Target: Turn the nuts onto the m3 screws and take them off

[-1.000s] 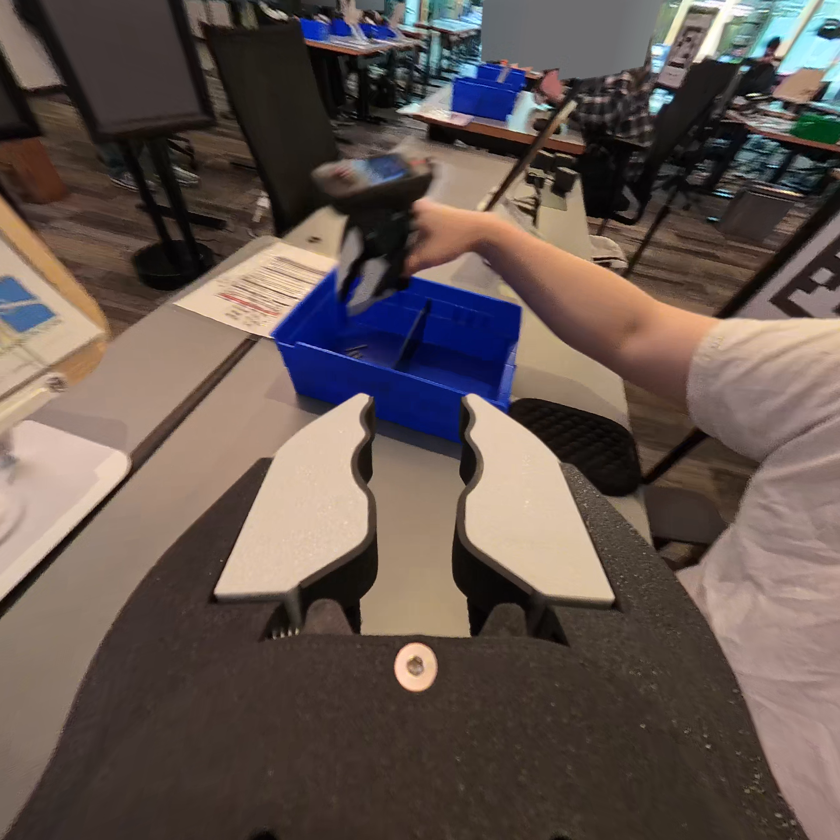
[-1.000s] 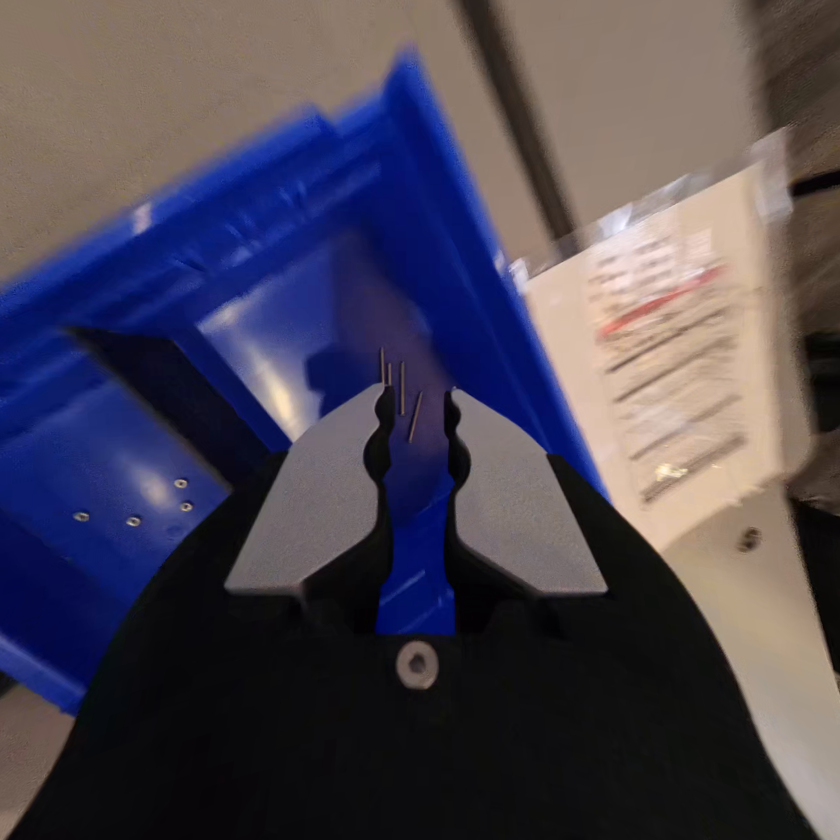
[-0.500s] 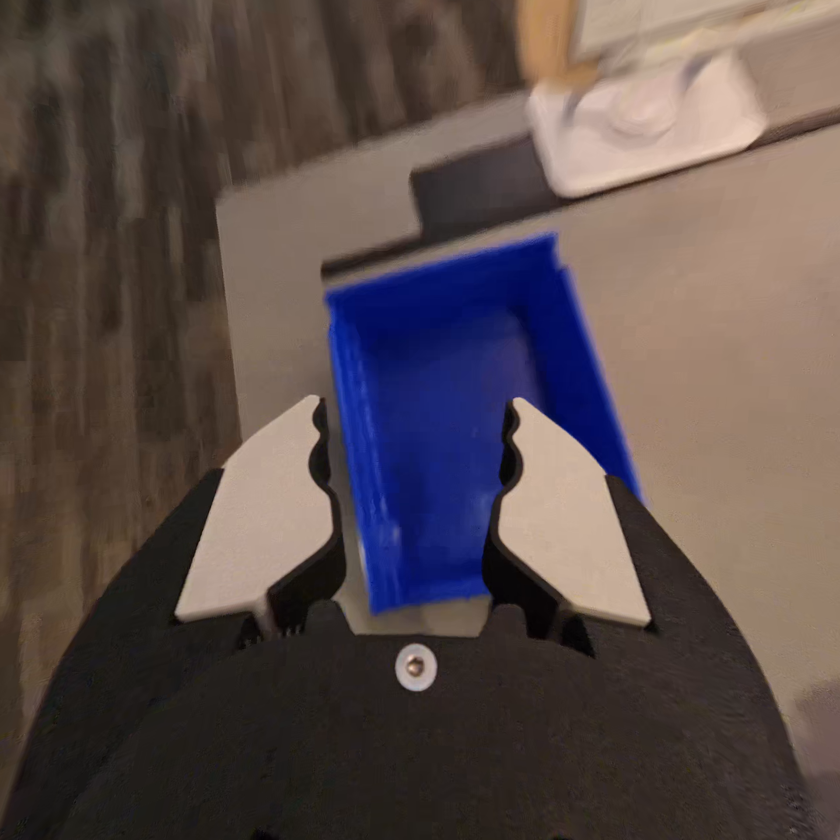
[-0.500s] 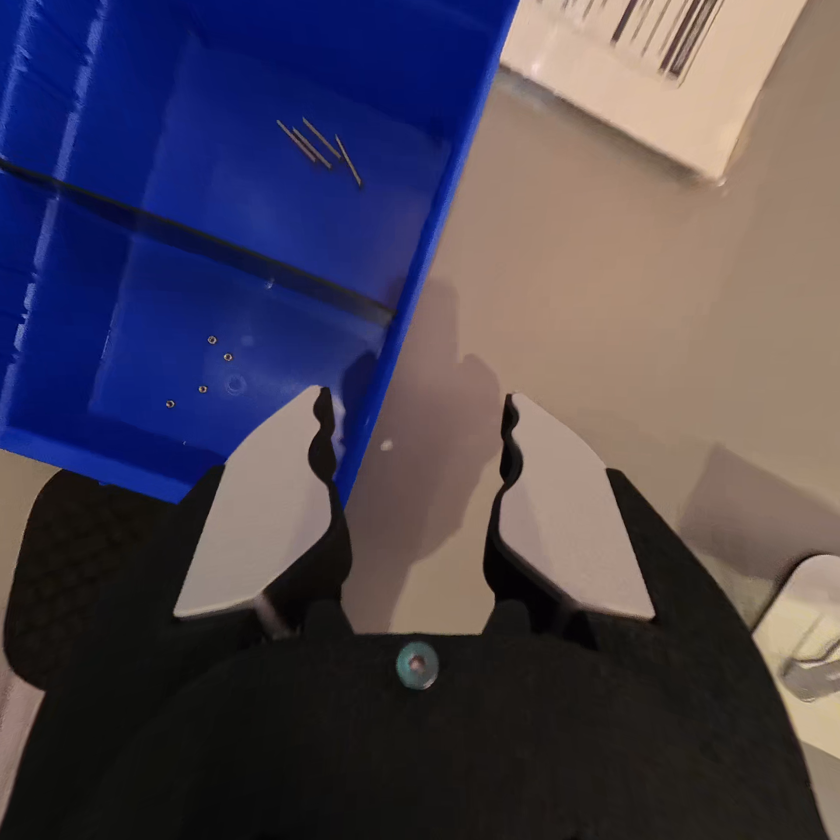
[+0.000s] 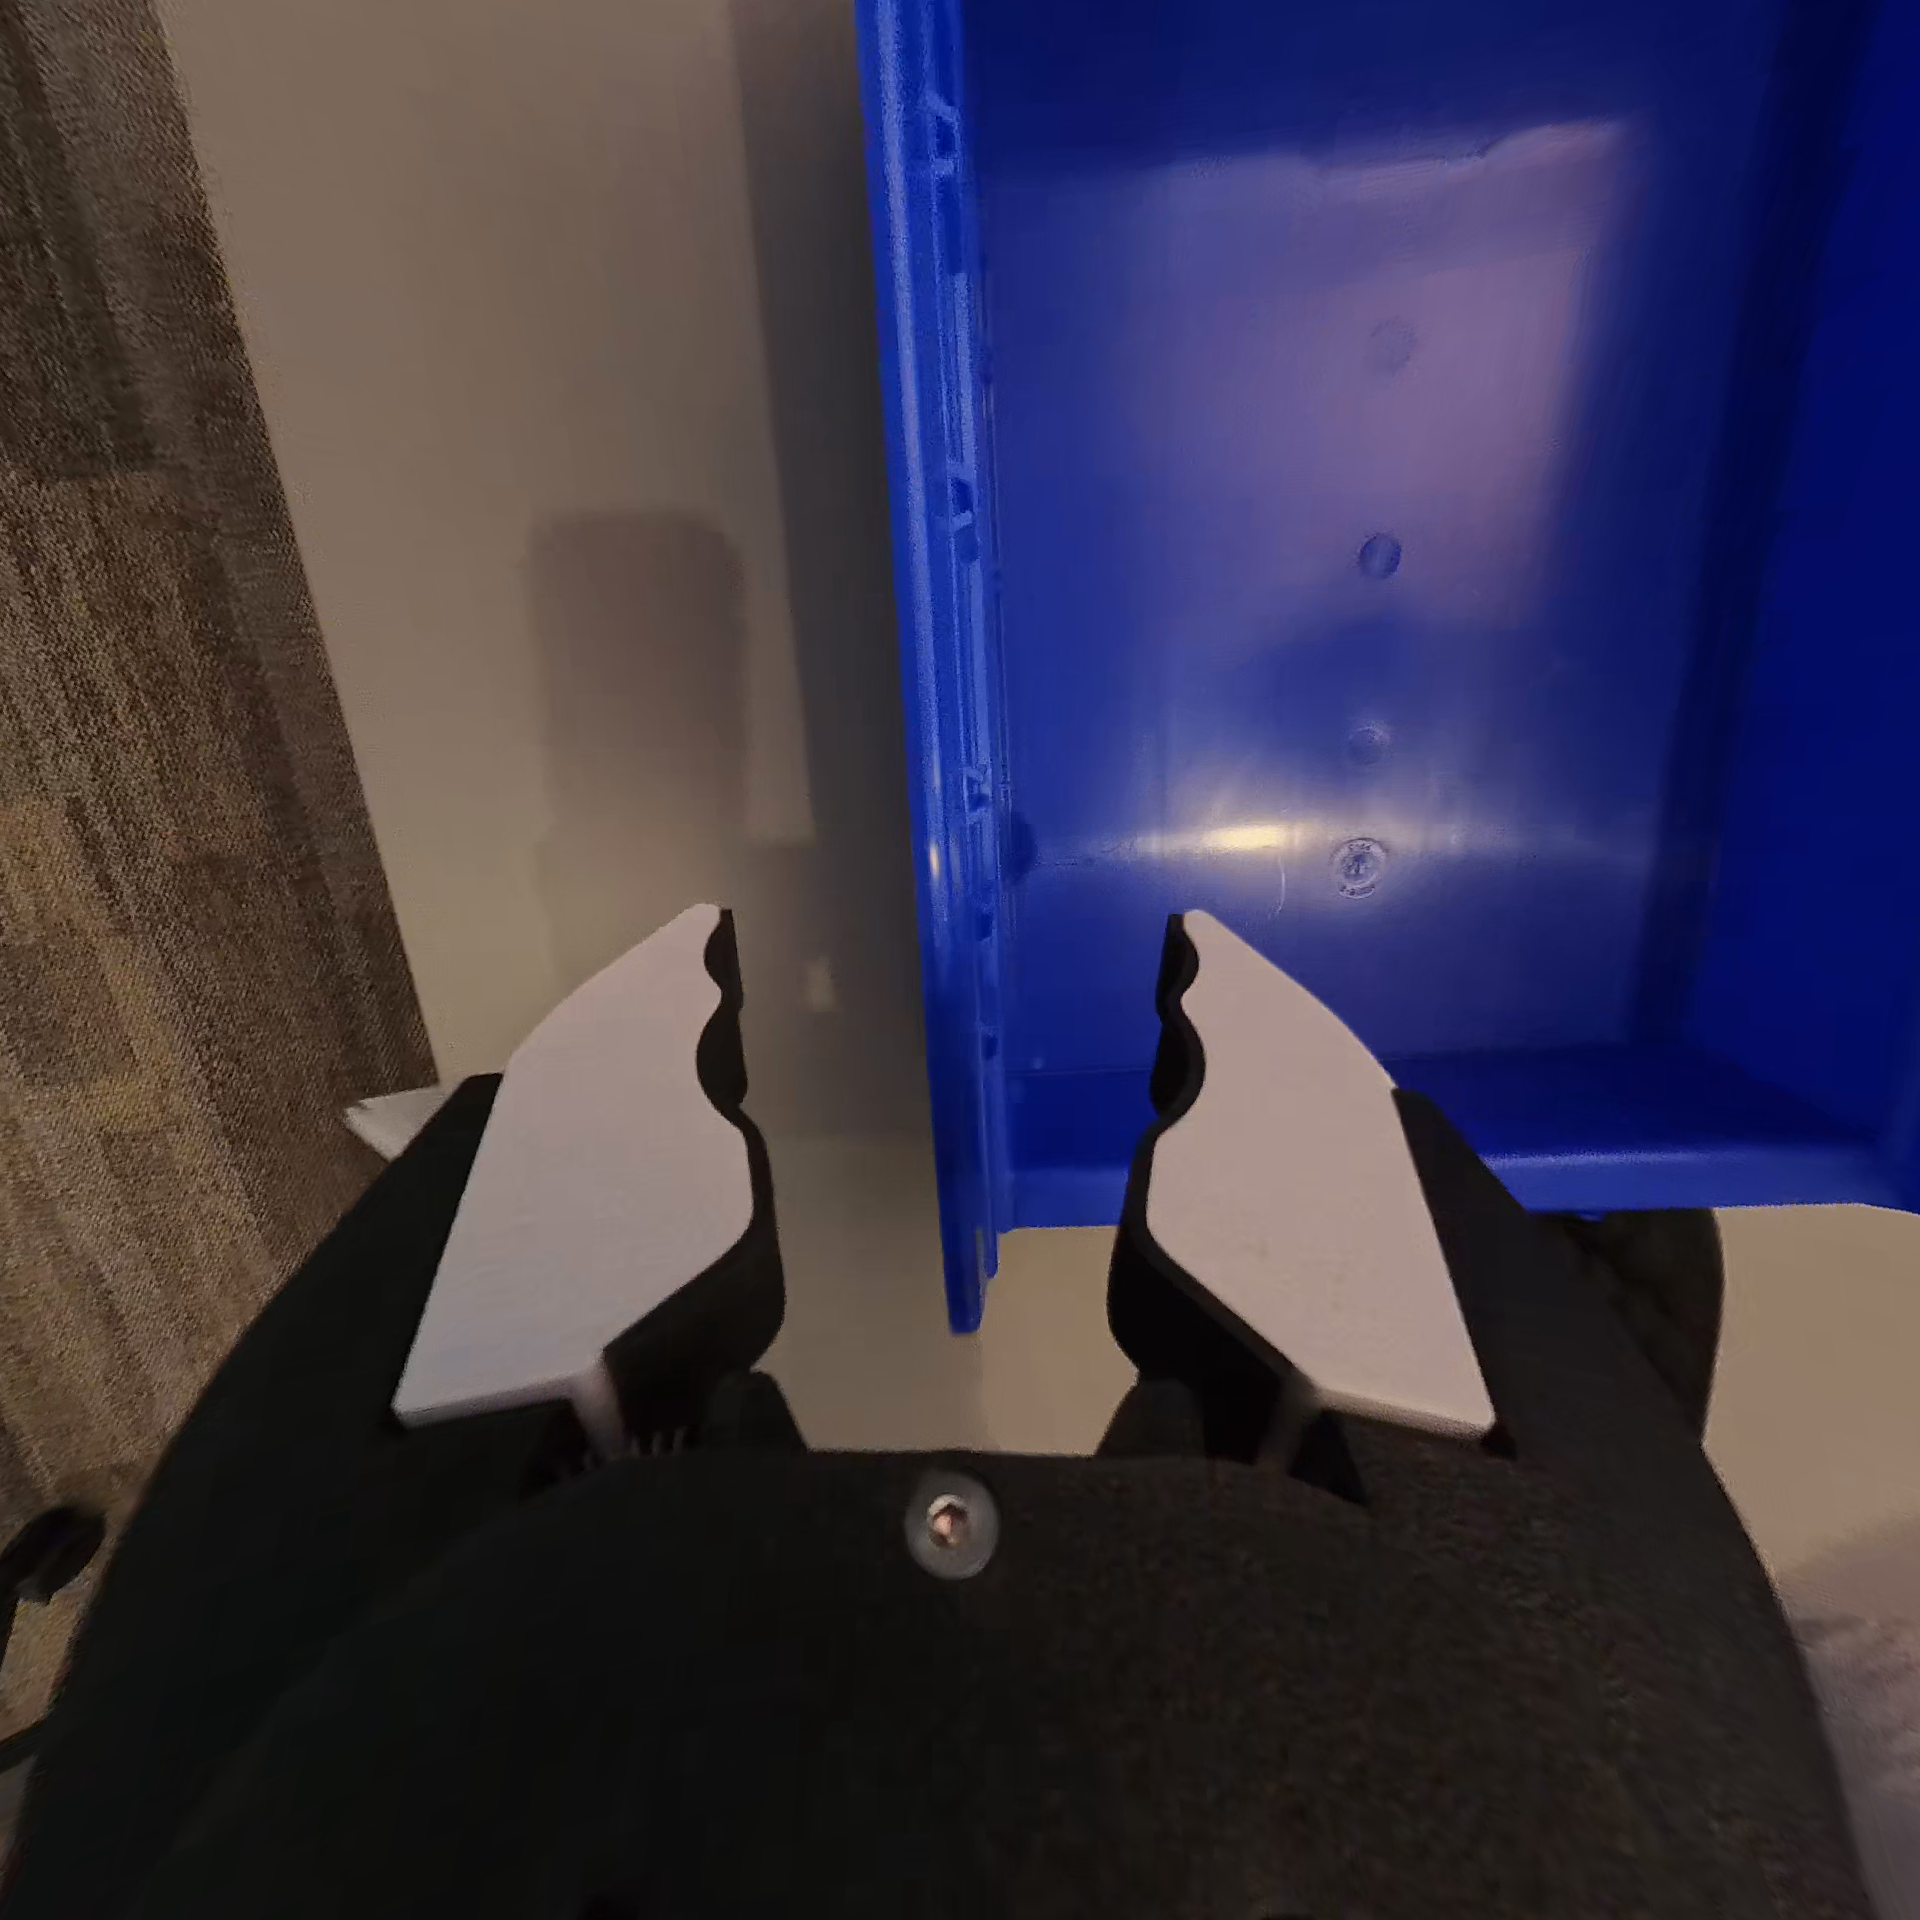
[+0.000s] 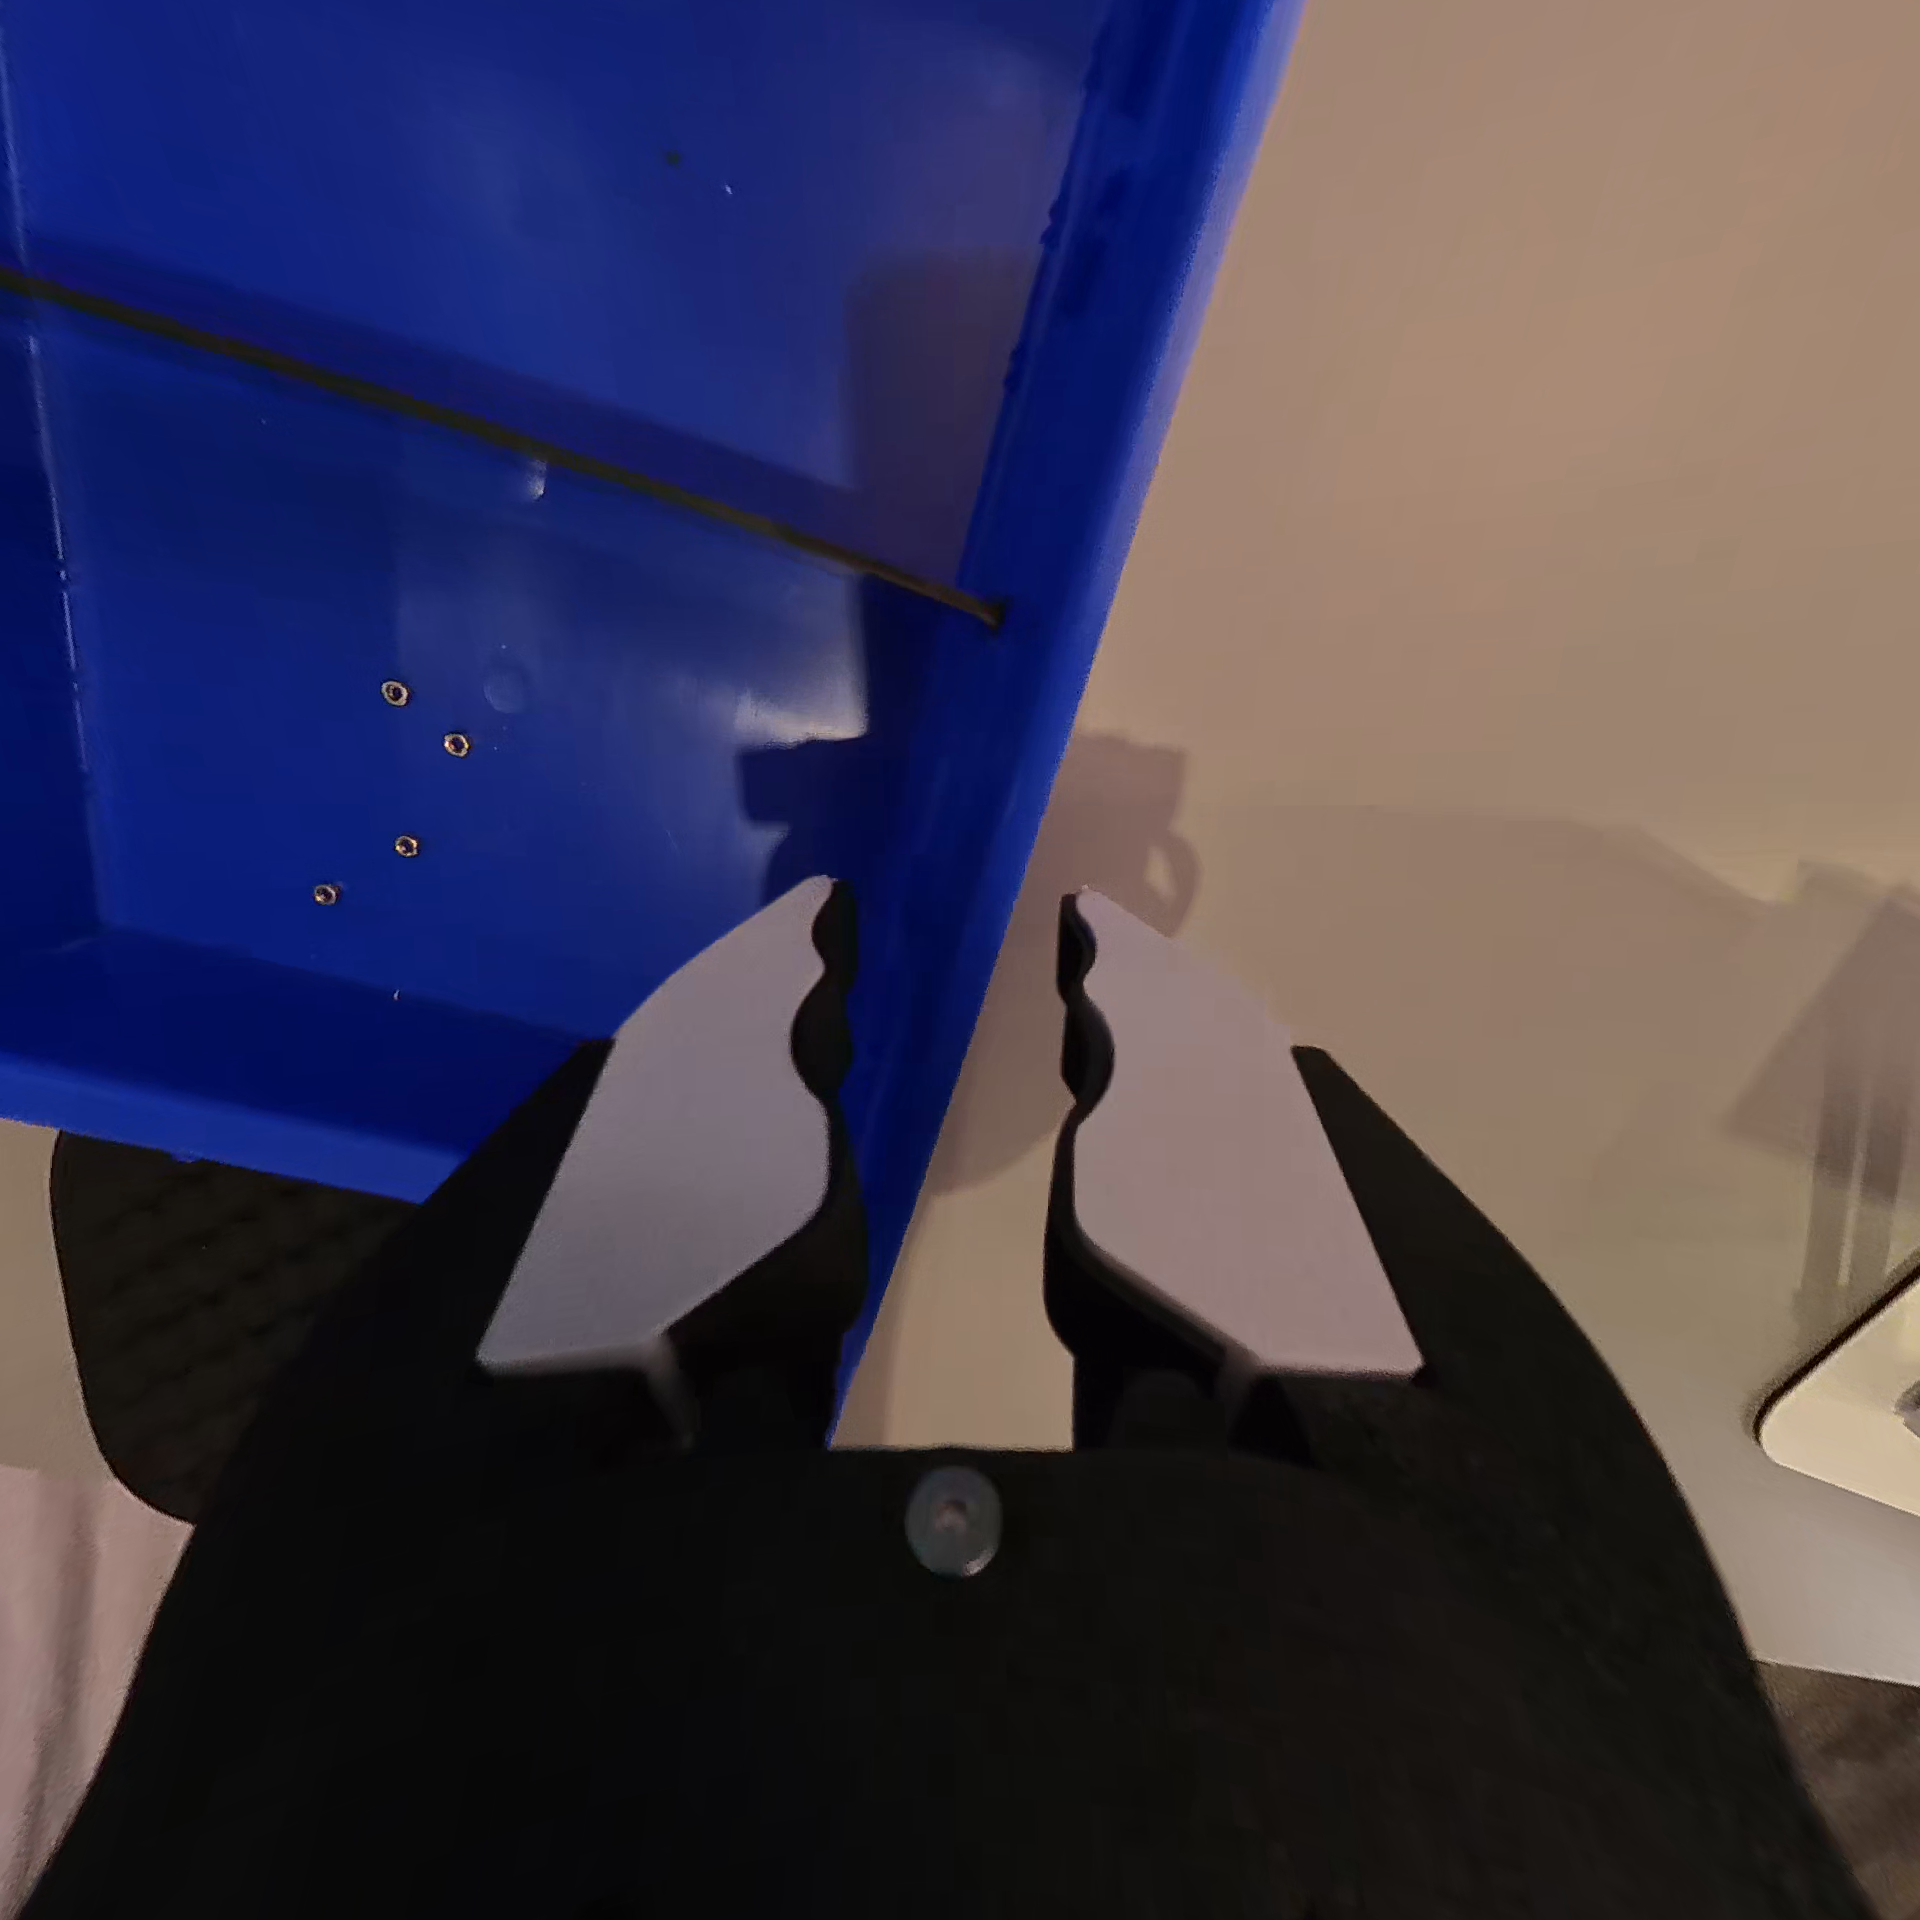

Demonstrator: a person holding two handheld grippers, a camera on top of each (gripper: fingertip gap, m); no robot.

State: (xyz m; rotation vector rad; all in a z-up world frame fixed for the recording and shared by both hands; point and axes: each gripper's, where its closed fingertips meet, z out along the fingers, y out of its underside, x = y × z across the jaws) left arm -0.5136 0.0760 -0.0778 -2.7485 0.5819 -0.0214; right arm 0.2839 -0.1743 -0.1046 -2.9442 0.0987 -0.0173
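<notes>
Right wrist view: beige desk (image 6: 1507, 468), then the blue bin (image 6: 1039, 520) upper left; both grippers, right gripper (image 6: 951, 904) and left gripper (image 5: 951, 925), straddle opposite walls, jaws apart, likely steadying it. 4 nuts (image 6: 400, 790) lie inside.

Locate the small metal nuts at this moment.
In the right wrist view, four small metal nuts lie loose on the floor of the blue plastic bin, in its near compartment below the black divider, left of the open right gripper.

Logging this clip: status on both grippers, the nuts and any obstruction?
Left gripper open, straddling the blue bin wall. Right gripper open, straddling the opposite wall, empty. Four nuts loose on bin floor, untouched. Screws out of view.
</notes>
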